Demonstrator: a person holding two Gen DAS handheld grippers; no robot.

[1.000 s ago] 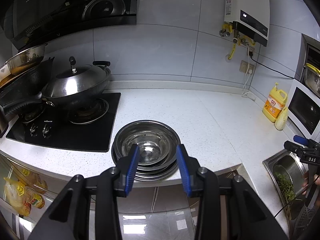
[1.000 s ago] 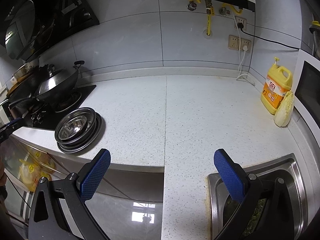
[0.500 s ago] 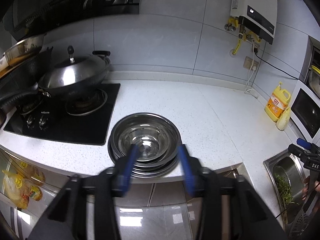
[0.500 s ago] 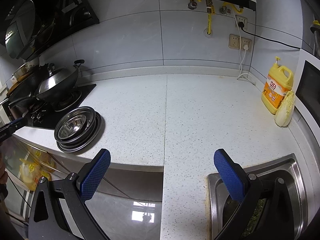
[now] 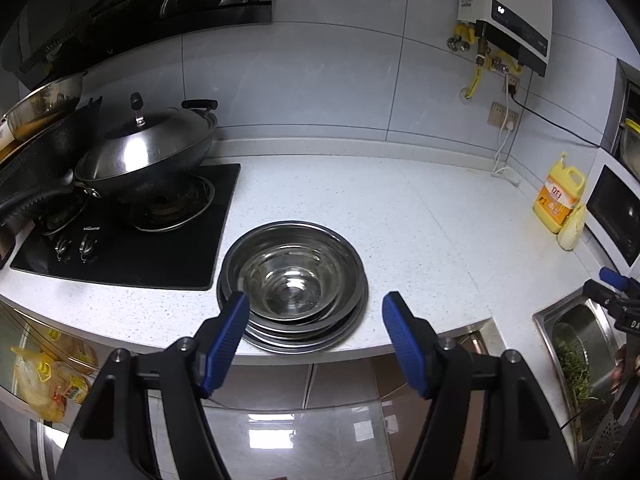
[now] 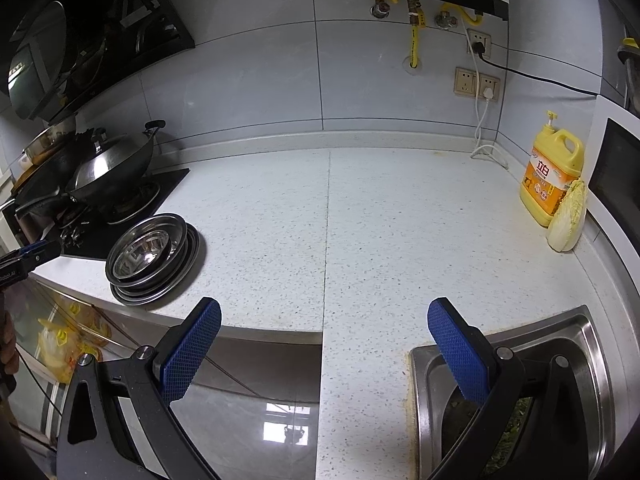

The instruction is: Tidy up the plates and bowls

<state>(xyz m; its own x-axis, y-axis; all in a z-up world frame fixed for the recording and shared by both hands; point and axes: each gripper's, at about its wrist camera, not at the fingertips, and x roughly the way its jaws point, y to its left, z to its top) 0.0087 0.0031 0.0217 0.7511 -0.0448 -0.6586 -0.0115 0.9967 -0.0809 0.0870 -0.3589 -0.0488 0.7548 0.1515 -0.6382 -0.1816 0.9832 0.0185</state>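
Note:
A stack of steel bowls nested on steel plates (image 5: 292, 284) sits near the counter's front edge, right of the stove; it also shows in the right wrist view (image 6: 154, 258). My left gripper (image 5: 316, 320) is open and empty, held just in front of and slightly above the stack, its blue pads either side of the near rim, not touching. My right gripper (image 6: 324, 334) is wide open and empty, hovering over the counter's front edge beside the sink, far right of the stack.
A lidded wok (image 5: 148, 152) sits on the black gas stove (image 5: 120, 240) to the left. A yellow detergent jug (image 6: 550, 176) and a cabbage (image 6: 568, 220) stand at the right. The steel sink (image 6: 512, 392) holds greens. White speckled counter (image 6: 380, 220) lies between.
My left gripper's jaws have opened wider and it has drawn back slightly from the stack. The right gripper has barely moved.

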